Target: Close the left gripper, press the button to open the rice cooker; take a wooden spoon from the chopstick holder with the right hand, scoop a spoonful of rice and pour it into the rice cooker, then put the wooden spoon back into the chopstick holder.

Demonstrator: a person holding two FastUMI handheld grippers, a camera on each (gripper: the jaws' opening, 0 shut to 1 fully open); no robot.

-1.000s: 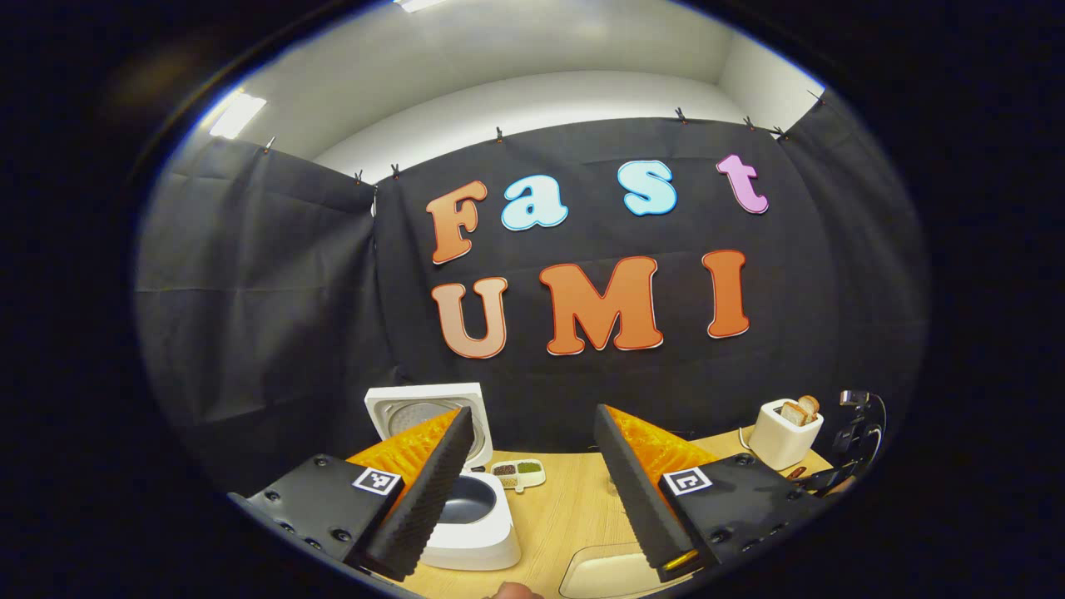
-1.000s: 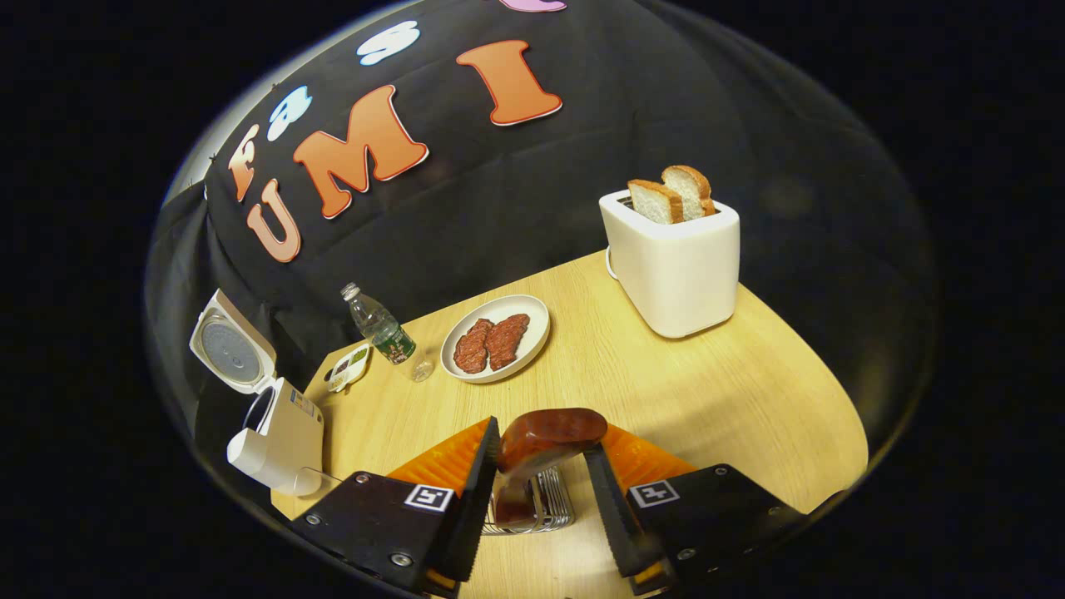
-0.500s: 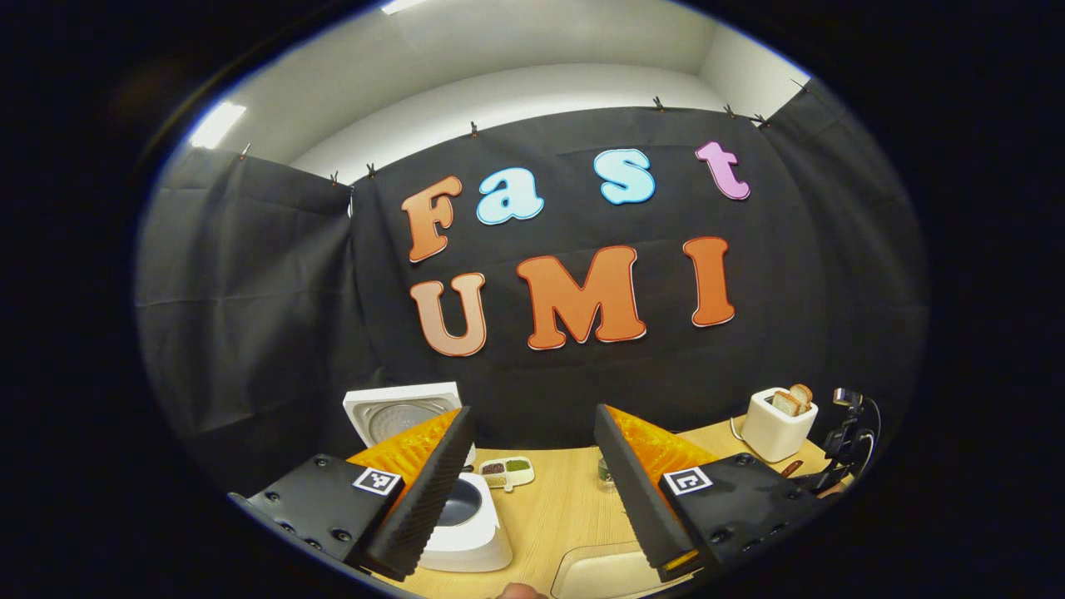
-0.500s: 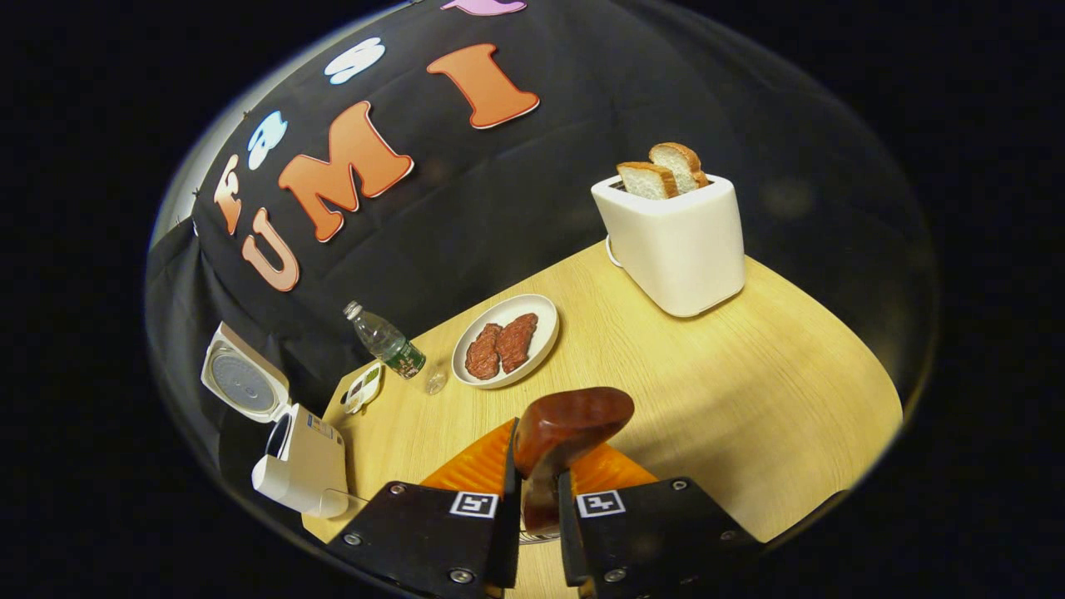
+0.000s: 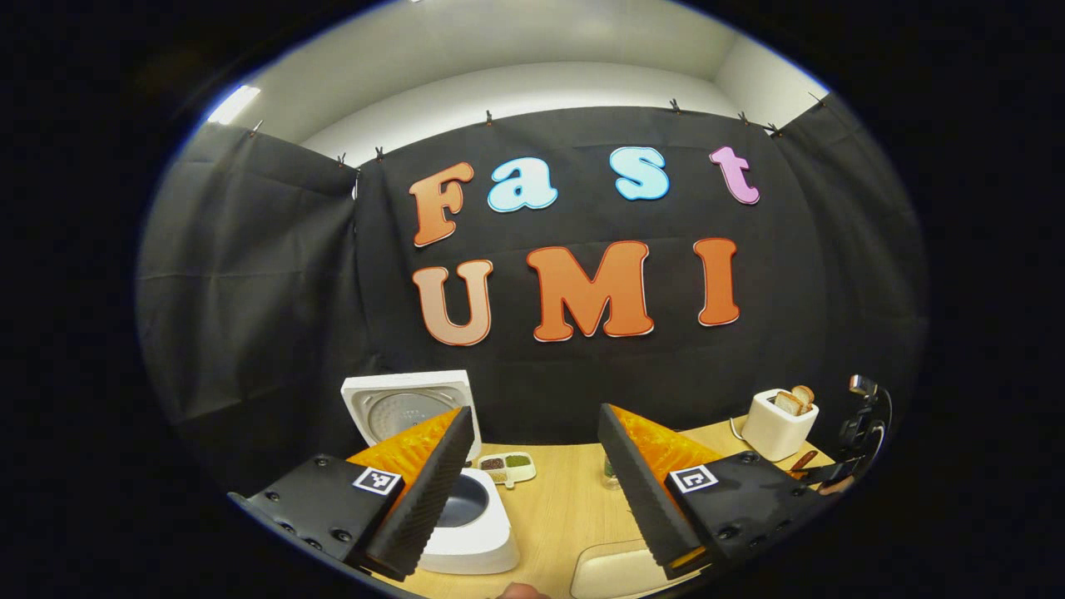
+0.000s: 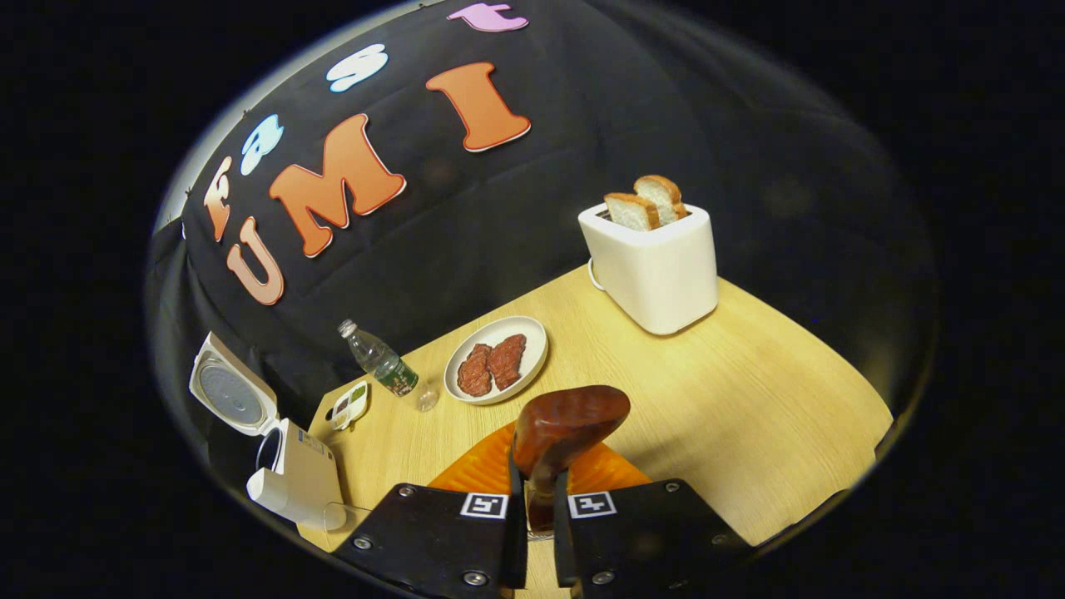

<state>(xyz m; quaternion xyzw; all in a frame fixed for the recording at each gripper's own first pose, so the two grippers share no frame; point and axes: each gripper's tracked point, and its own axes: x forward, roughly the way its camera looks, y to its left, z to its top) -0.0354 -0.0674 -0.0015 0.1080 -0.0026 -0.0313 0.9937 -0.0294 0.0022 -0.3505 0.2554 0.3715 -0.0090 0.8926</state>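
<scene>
1. Your right gripper [image 6: 532, 532] is clamped on the wooden spoon [image 6: 564, 424] at its neck, bowl up; lift straight so the handle clears the chopstick holder [image 6: 539, 537], barely visible below.
2. Carry it toward 9 o'clock in the right gripper view, where the rice cooker [image 6: 291, 478] stands with its lid up.
3. Pass wide of the bottle [image 6: 376, 359] and plate [image 6: 532, 333].
4. Your left gripper [image 5: 532, 487] hangs spread and empty; keep it off the cooker.
</scene>
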